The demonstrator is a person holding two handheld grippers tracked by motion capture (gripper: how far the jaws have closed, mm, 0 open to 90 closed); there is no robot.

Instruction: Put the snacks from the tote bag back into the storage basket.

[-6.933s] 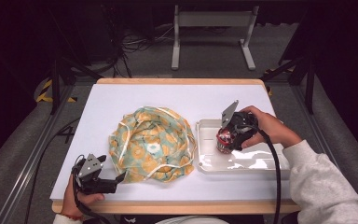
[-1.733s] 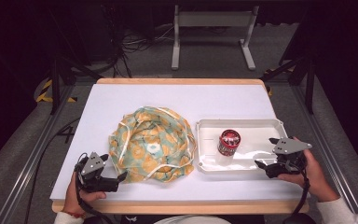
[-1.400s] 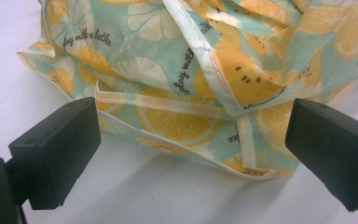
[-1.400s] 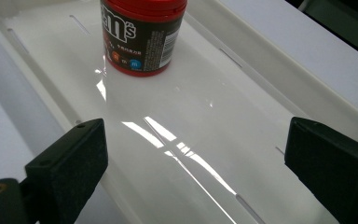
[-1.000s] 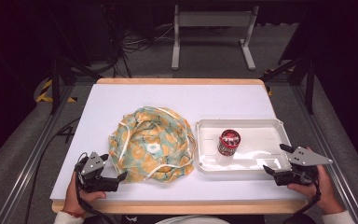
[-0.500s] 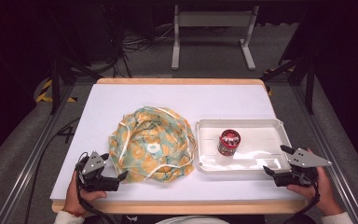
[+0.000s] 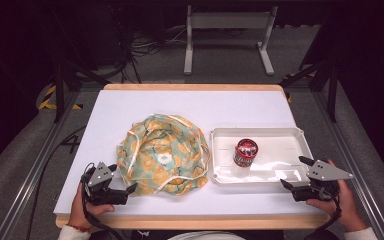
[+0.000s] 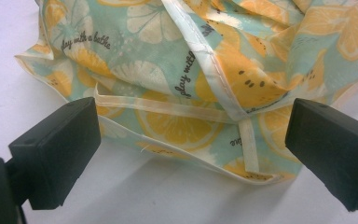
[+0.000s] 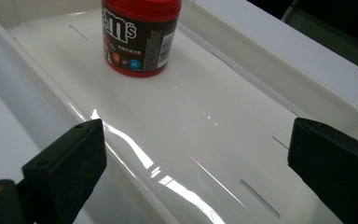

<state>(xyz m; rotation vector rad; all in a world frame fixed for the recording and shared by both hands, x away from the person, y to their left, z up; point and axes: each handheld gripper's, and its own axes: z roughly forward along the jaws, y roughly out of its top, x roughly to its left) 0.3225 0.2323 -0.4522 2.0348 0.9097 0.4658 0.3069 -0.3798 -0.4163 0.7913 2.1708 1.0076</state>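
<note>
A crumpled cloth bag (image 7: pixel 162 152) printed with oranges and lemons lies at the table's middle; its hem and white straps show close up in the left gripper view (image 8: pixel 200 93). My left gripper (image 7: pixel 122 179) rests at the front left, open, its jaws pointing at the bag's near edge with nothing between them (image 8: pixel 191 154). A red candy tub (image 7: pixel 245 152) stands upright in the white tray (image 7: pixel 285 137), also seen in the right gripper view as a red tub (image 9: pixel 140 35). My right gripper (image 7: pixel 293 174) sits open at the tray's front right corner, empty (image 9: pixel 196 163).
The white tabletop (image 7: pixel 190 107) has a wooden front edge (image 7: pixel 190 221). The tray's near wall (image 9: pixel 37 93) lies just ahead of the right jaws. Dark floor, cables and a metal stand (image 7: pixel 227 30) lie beyond the table.
The right gripper let go of the tub in the tray and drew back to the table's front right corner, where it has settled. The left gripper has stayed put.
</note>
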